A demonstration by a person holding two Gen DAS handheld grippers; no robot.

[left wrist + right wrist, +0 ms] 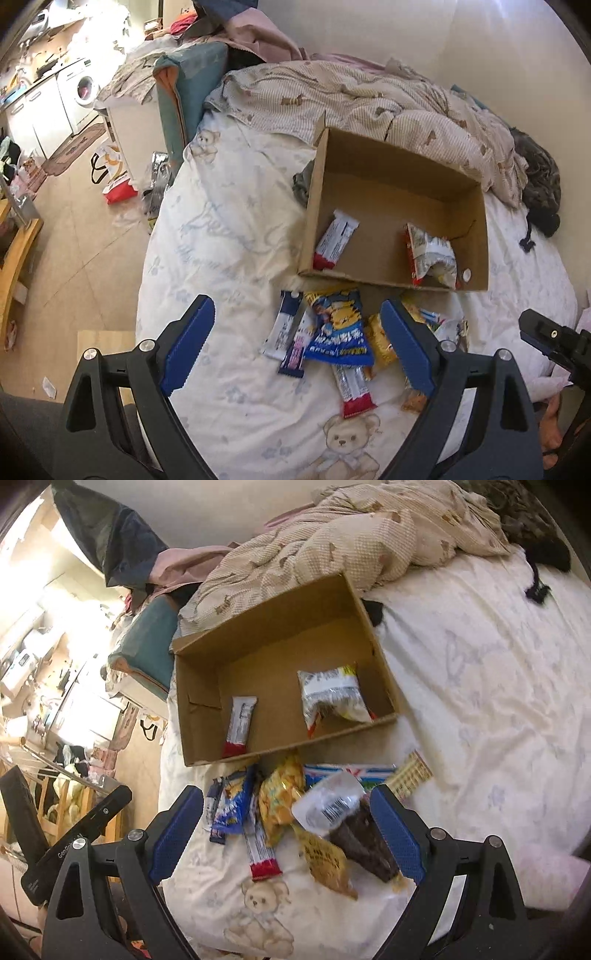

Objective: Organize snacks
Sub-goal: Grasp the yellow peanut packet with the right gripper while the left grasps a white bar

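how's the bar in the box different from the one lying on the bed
The bar in the box lies on the cardboard box floor by itself; the bar on the bed lies on the sheet, its top end tucked under the snack pile. The boxed one is sorted, the other is not. Both are white wrappers with a red end.
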